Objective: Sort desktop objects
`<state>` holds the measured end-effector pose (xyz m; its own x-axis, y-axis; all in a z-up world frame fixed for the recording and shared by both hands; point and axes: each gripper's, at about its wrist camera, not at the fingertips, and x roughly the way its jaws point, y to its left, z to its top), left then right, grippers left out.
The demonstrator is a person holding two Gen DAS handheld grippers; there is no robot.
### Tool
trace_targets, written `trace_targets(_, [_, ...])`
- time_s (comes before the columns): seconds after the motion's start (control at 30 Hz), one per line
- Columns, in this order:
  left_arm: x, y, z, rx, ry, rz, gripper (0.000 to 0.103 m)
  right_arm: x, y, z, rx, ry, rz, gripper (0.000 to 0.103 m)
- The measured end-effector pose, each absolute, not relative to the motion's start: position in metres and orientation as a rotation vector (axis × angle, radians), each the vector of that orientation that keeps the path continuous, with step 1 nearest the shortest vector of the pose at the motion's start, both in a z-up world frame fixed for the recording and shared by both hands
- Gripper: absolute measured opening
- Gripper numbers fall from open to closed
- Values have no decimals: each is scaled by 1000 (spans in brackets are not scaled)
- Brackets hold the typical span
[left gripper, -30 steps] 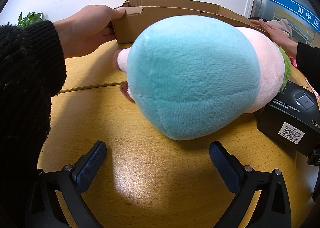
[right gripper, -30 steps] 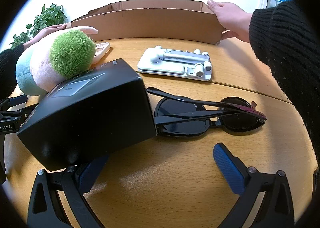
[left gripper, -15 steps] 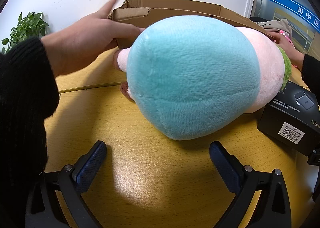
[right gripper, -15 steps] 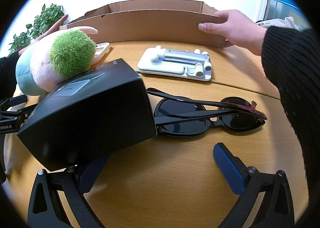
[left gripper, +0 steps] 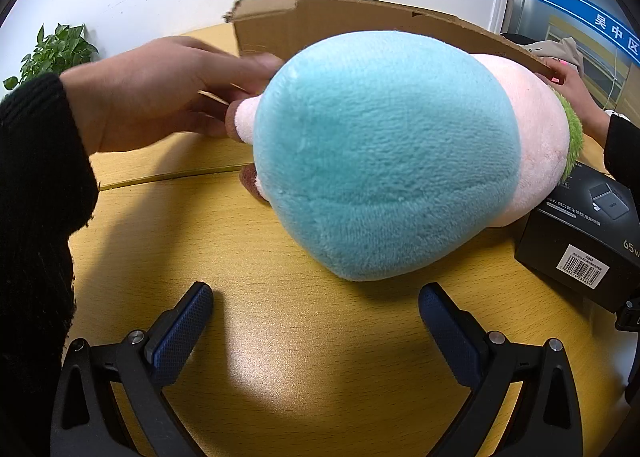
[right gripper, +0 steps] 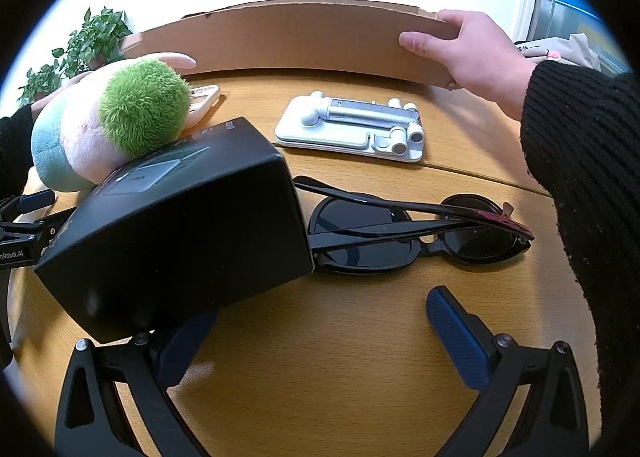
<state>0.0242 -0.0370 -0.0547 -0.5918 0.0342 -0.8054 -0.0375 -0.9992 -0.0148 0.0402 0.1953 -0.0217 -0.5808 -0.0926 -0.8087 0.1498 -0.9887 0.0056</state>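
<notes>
A plush toy (left gripper: pixel 384 153) with a blue body, pink middle and green tuft lies on the wooden desk just beyond my open, empty left gripper (left gripper: pixel 316 309); it also shows in the right wrist view (right gripper: pixel 108 129). A black charger box (right gripper: pixel 176 217) sits over the left finger of my open, empty right gripper (right gripper: pixel 320 321), and shows in the left wrist view (left gripper: pixel 580 237). Black sunglasses (right gripper: pixel 408 225), a white folding stand (right gripper: pixel 356 125) and a white phone-like object (right gripper: pixel 204 97) lie on the desk. A cardboard box (right gripper: pixel 304 41) stands at the back.
Two bare hands in black sleeves hold the cardboard box: one at its left end (left gripper: pixel 160 89), one at its right end (right gripper: pixel 468 53). A green plant (right gripper: pixel 84 53) stands at the far left by the white wall.
The hands have shifted along the cardboard box and its front wall now stands nearer and higher. Neither gripper nor the desk objects moved.
</notes>
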Motion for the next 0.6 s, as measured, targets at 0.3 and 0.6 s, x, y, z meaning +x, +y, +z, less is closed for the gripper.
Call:
trace_targets(0.3, [24, -37, -55, -1400, 6, 2767, 103, 41, 196, -23, 1363, 95, -2676, 103])
trace_targets(0.6, [24, -37, -55, -1400, 7, 2767, 103, 42, 196, -23, 1363, 95, -2676, 103])
